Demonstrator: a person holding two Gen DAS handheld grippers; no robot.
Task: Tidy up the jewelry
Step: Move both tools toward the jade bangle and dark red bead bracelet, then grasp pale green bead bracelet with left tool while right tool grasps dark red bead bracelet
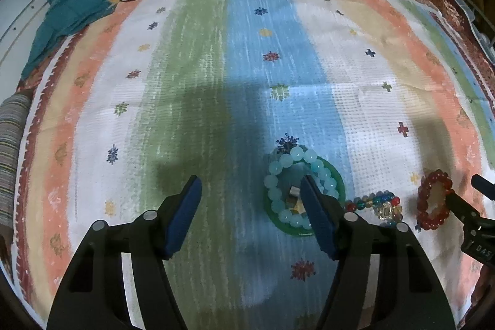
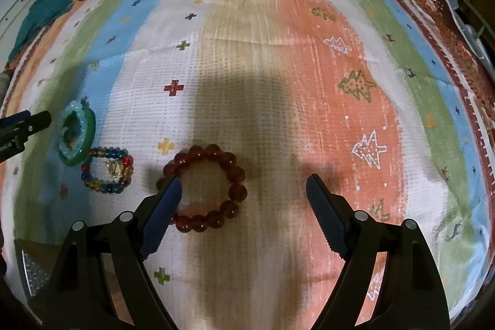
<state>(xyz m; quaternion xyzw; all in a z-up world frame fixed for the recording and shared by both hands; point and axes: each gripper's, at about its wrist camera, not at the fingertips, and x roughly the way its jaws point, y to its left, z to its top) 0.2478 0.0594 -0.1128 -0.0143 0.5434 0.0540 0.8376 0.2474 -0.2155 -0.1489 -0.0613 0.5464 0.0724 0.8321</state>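
Both claws spread wide, empty. Left claw [image 1: 250, 184] beside aqua bracelet [image 1: 280, 175]; right claw [image 2: 244, 184] over red bracelet [image 2: 205, 187]. Risk: pad nudges beads, bracelet skids on striped cloth [image 2: 278, 51].

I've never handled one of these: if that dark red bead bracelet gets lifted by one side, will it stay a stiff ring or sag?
The dark red bead bracelet would probably sag: it is separate round beads, apparently strung, lying in an uneven loop. The glossy beads look slippery, so the right gripper, open with one of its fingers over the rim, may lose them.
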